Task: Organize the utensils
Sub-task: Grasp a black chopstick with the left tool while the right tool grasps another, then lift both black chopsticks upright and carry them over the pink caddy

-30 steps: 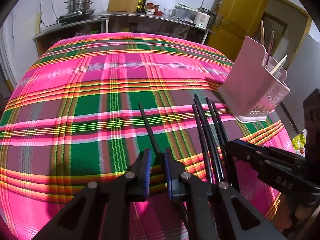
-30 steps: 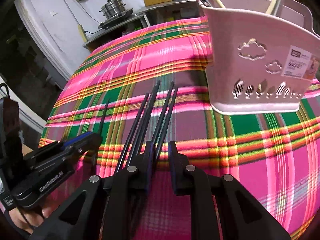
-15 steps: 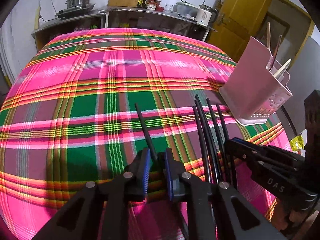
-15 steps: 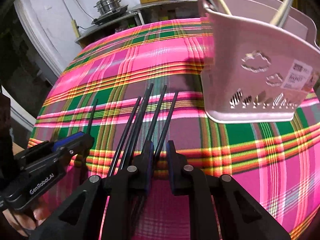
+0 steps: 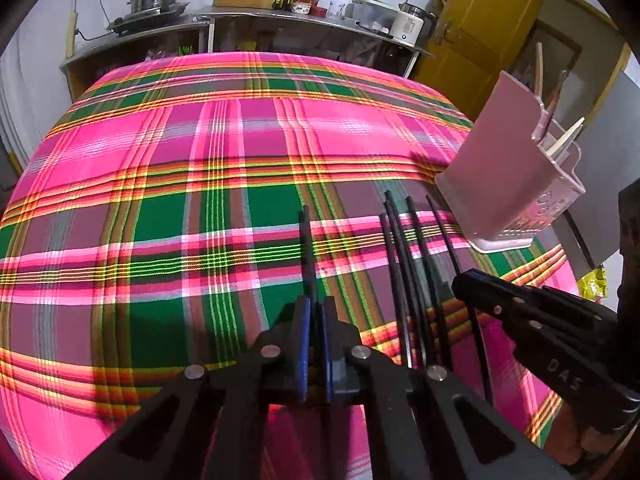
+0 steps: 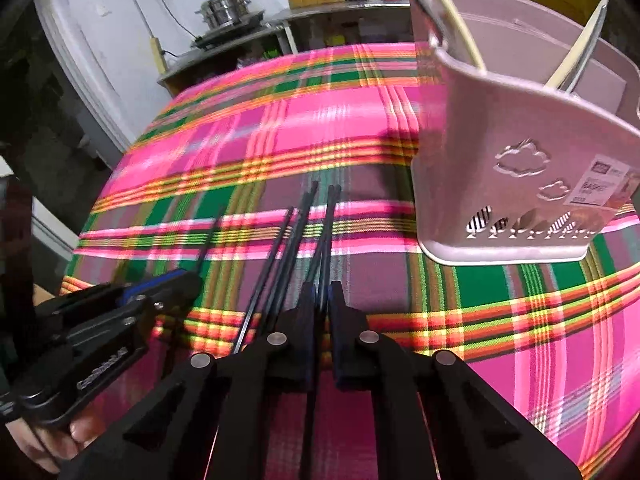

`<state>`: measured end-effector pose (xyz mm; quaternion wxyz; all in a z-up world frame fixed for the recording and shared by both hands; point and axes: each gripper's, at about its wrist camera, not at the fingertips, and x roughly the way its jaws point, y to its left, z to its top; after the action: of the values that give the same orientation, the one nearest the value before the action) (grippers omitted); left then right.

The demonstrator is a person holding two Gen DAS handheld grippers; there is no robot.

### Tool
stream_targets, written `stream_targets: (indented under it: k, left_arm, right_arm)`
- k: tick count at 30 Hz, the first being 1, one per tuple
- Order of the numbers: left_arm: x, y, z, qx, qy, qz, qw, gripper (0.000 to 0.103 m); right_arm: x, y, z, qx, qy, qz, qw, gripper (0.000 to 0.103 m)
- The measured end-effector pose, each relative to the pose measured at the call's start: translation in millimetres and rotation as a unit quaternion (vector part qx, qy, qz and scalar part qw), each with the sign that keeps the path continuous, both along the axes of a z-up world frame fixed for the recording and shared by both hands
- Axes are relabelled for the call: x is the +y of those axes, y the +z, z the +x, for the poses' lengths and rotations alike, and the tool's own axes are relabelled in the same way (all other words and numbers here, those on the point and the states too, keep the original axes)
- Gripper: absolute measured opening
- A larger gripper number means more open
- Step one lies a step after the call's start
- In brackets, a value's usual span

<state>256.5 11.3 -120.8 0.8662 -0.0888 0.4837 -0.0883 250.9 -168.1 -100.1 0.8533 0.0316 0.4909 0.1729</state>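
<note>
White walls (image 5: 48, 8), steel counter (image 5: 304, 20) — yellow door (image 5: 480, 20)

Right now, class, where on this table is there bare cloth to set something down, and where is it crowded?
Free: the plaid cloth left of the single chopstick and back toward the shelf. Crowded: the near right, where loose chopsticks lie beside the pink basket and both grippers work.

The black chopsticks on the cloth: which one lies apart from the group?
The single chopstick between the left gripper's pads. It lies alone, left of the bundle beside the pink basket.
</note>
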Motion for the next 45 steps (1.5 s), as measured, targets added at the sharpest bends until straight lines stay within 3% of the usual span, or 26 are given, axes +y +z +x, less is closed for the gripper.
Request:
stream_targets:
  k: [14, 24, 33, 45]
  left_arm:
    - [-2.2, 89.1, -38.1, -0.096, -0.028, -0.007, 0.9950, 0.005]
    - [-4.3, 137.4, -65.9, -0.140, -0.044, -0.017, 0.9890, 0.005]
    - [-17.4, 158.8, -70.9, -0.154, -0.061, -0.029, 0.9857, 0.005]
    - [-43.6, 156.1, -60.3, -0.144, -0.088, -0.044, 0.9846, 0.005]
  right_arm:
    - [-28.7, 78.6, -40.8, -0.077, -0.002, 0.045, 0.996, 0.006]
    - [-39.2, 120.1, -64.8, -0.120, -0.004, 0.059, 0.991, 0.006]
    - [-53.8, 133.3, -77.4, -0.136, -0.013, 0.063, 0.989, 0.006]
    - [-76.6, 133.1, -82.1, -0.136, -0.035, 0.065, 0.988, 0.006]
